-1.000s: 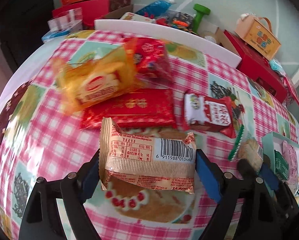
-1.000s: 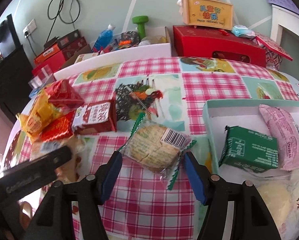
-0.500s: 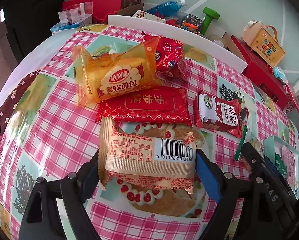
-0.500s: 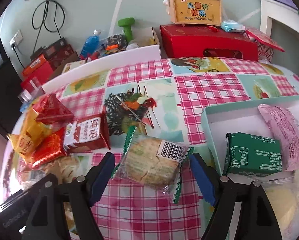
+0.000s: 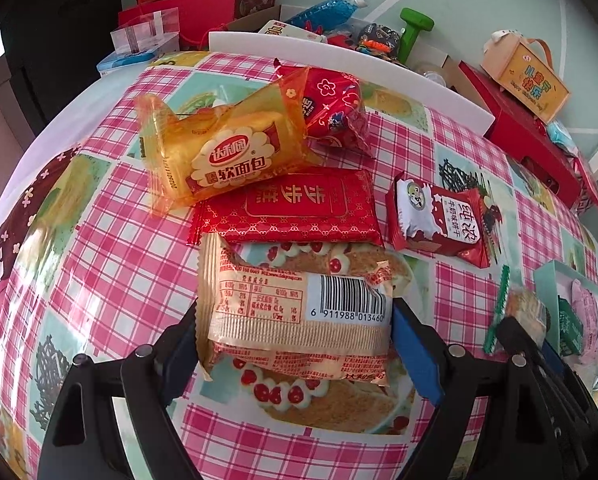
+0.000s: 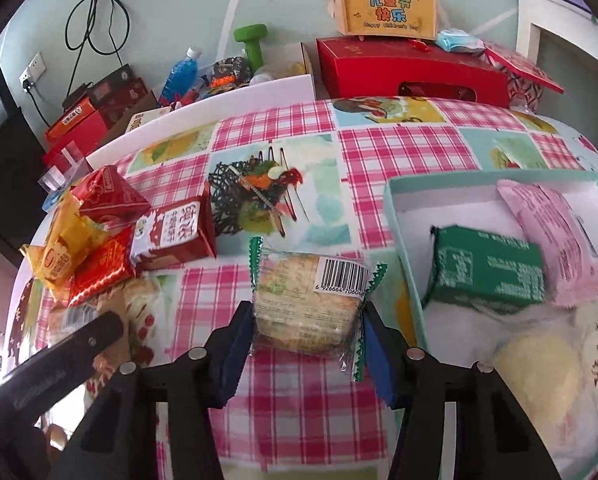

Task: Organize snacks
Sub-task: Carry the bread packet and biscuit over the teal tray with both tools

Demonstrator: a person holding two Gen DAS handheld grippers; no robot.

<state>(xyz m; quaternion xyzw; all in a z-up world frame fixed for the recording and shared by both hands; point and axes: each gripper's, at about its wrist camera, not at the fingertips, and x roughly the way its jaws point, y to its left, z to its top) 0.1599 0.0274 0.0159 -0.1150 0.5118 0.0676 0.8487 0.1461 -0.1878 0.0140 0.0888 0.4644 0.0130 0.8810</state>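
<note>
While our left gripper [image 5: 295, 336] pinched the beige cake packet [image 5: 295, 312] across its long axis, our right gripper's [image 6: 307, 340] fingers clamped the green-edged biscuit pack [image 6: 311, 308] above the desk [image 6: 399, 148], with the teal box [image 6: 403, 248] just to its right.

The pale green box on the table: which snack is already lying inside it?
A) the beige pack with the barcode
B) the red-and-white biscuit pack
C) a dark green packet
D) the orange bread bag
C: in the right wrist view the dark green packet lies inside the pale green box beside a pink packet; the other three snacks are outside it on the tablecloth.
</note>
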